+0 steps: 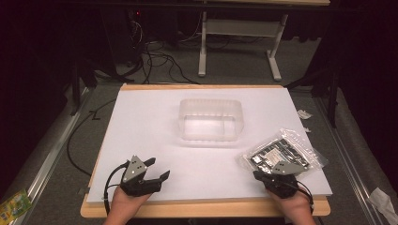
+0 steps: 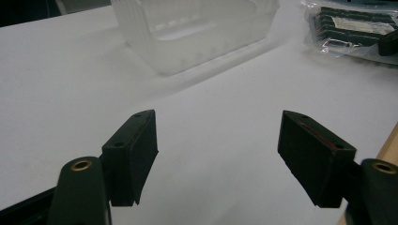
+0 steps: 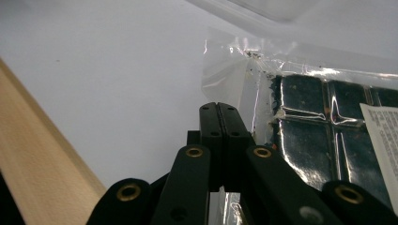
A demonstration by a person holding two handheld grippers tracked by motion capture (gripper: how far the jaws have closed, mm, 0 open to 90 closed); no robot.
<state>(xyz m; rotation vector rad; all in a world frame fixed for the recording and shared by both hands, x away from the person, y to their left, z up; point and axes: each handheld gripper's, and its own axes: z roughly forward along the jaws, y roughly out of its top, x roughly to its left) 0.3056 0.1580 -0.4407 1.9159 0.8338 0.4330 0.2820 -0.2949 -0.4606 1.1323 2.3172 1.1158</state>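
A clear plastic bag [image 1: 281, 150] holding a dark green slab with a white label lies on the right of the white board [image 1: 145, 122]. My right gripper [image 1: 258, 175] is shut, its jaws pressed together and resting over the bag's near left edge [image 3: 234, 79]; the right gripper view shows its tips [image 3: 219, 110] beside the dark slab [image 3: 305, 136]. I cannot tell whether any film is pinched. My left gripper [image 1: 158, 168] stands open and empty at the front left, with bare board between its fingertips [image 2: 218, 136]. An empty translucent tub [image 1: 211, 119] sits mid-board, ahead of the left gripper [image 2: 187, 33].
The board's wooden front edge [image 1: 202, 206] runs just ahead of both hands. Cables [image 1: 159, 61] and a white table frame [image 1: 239, 42] are on the floor beyond. Scraps of paper [image 1: 382, 199] lie on the floor at right.
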